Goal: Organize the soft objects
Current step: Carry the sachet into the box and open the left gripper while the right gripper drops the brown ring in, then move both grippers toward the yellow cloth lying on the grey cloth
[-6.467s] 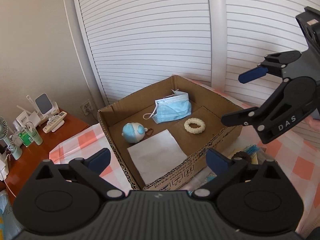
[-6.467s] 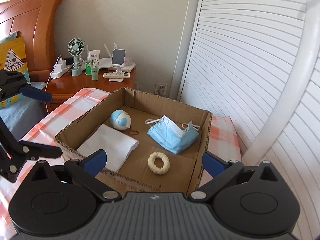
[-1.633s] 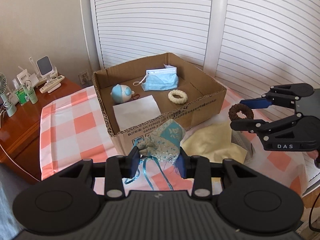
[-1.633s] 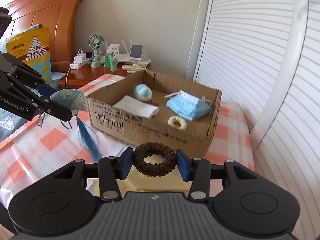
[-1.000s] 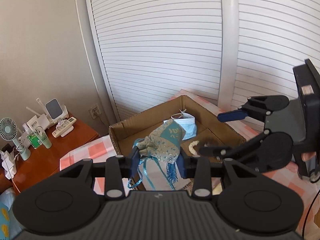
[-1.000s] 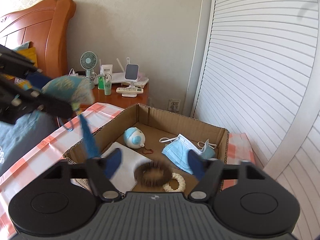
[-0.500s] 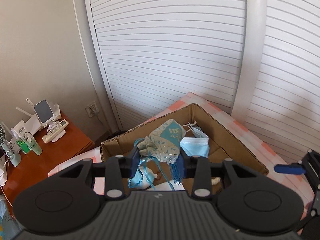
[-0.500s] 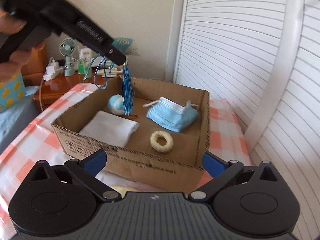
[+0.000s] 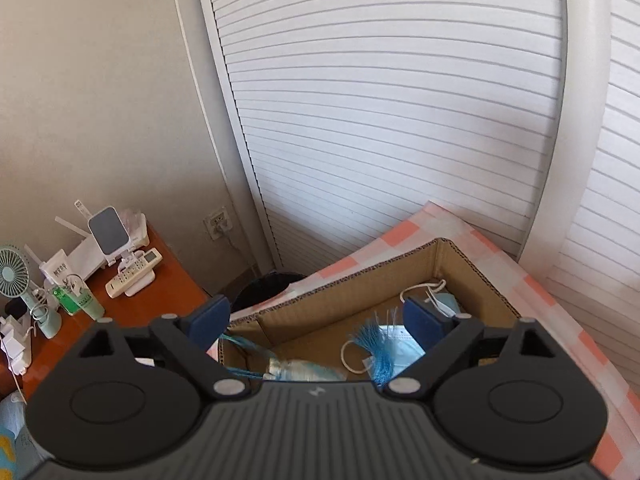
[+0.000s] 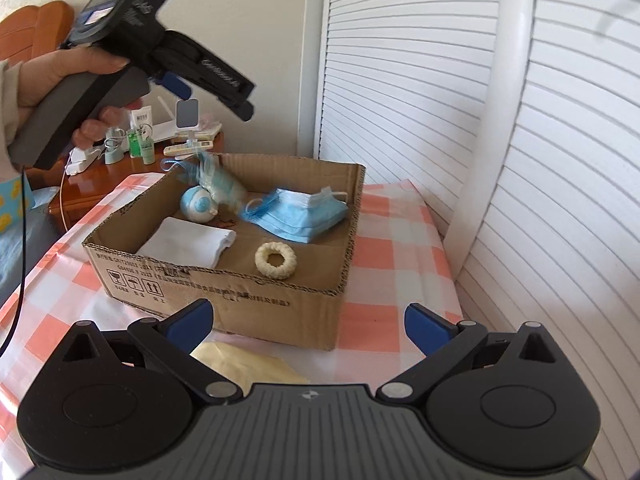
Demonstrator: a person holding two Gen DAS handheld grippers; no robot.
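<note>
While beside box (image 10: 280,300), yellow cloth (image 10: 244,364)

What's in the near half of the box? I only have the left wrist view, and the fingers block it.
Observer: A folded white cloth and a cream ring lie apart on the floor of the box.
Operator: Is the pouch clear of my fingers?
Observer: Yes. The left fingers are opening with nothing between them. The pouch is a blur below them, beside a blue ball at the back of the box. I cannot tell whether it has landed.
Operator: Anything outside the box?
Observer: A yellow cloth lies on the table in front of it, near the open, empty right fingers.
</note>
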